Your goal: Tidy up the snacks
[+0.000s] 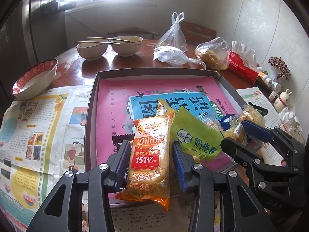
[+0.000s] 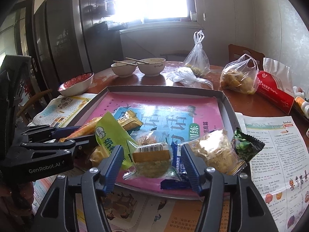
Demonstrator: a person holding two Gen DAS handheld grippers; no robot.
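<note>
A shallow tray (image 1: 92,104) lined with a pink and blue booklet holds a pile of snack packets at its near side. My left gripper (image 1: 150,156) straddles an orange rice-cracker packet (image 1: 149,154); both pads touch its sides, and its lower end hangs over the tray's near edge. A green milk-candy packet (image 1: 195,135) lies beside it. My right gripper (image 2: 152,162) is open around a clear-wrapped round green cake (image 2: 152,162) with a blue packet (image 2: 177,174) by its right finger. A clear packet of golden snacks (image 2: 216,150) and a dark green packet (image 2: 245,145) lie to the right.
Newspapers (image 1: 38,123) cover the brown table around the tray. Three bowls (image 1: 123,45), two with chopsticks, stand behind, with plastic bags of food (image 1: 212,53), a red tissue pack (image 1: 243,66), small bottles and a rabbit figurine (image 1: 283,99) at the right.
</note>
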